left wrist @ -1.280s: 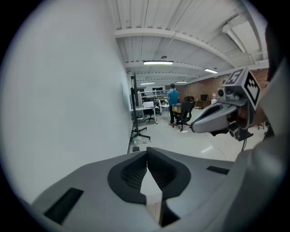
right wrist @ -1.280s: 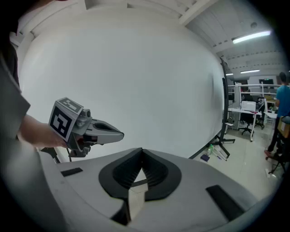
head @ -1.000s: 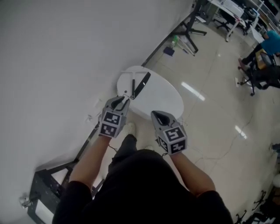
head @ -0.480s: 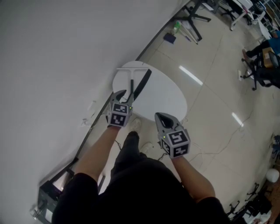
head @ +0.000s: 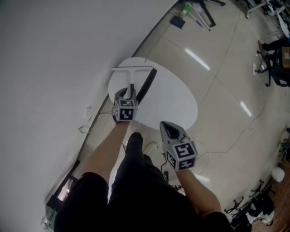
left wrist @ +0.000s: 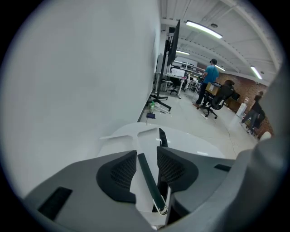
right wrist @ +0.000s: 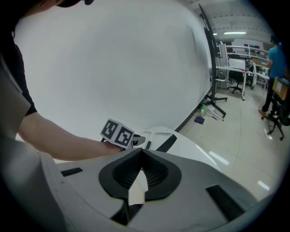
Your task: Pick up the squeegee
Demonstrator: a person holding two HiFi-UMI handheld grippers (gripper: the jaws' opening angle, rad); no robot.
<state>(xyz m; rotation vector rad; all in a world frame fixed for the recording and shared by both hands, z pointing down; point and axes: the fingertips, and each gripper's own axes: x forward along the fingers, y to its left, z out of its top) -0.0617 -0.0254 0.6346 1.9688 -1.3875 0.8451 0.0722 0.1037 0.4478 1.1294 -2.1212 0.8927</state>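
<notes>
A squeegee with a white T-shaped head [head: 132,69] and a dark handle [head: 132,87] lies on the round white table [head: 172,97] near the wall. A black strip [head: 147,84] lies beside it. My left gripper [head: 128,94] is down over the handle. In the left gripper view the dark handle [left wrist: 148,180] runs between the two pads [left wrist: 118,174] with a gap on each side. The jaws are opening. My right gripper [head: 169,128] hangs off the table's near edge, shut with nothing in it [right wrist: 141,154].
A white wall [head: 54,54] runs along the table's left side. The table's near edge is beside my legs. A stand [head: 206,11] and small items are on the floor far back. Office chairs [head: 272,68] and a person [left wrist: 210,77] are far off.
My left gripper went forward and down from the table's near edge onto the squeegee handle, and its jaws spread. My right gripper drew back toward my body, off the table.
</notes>
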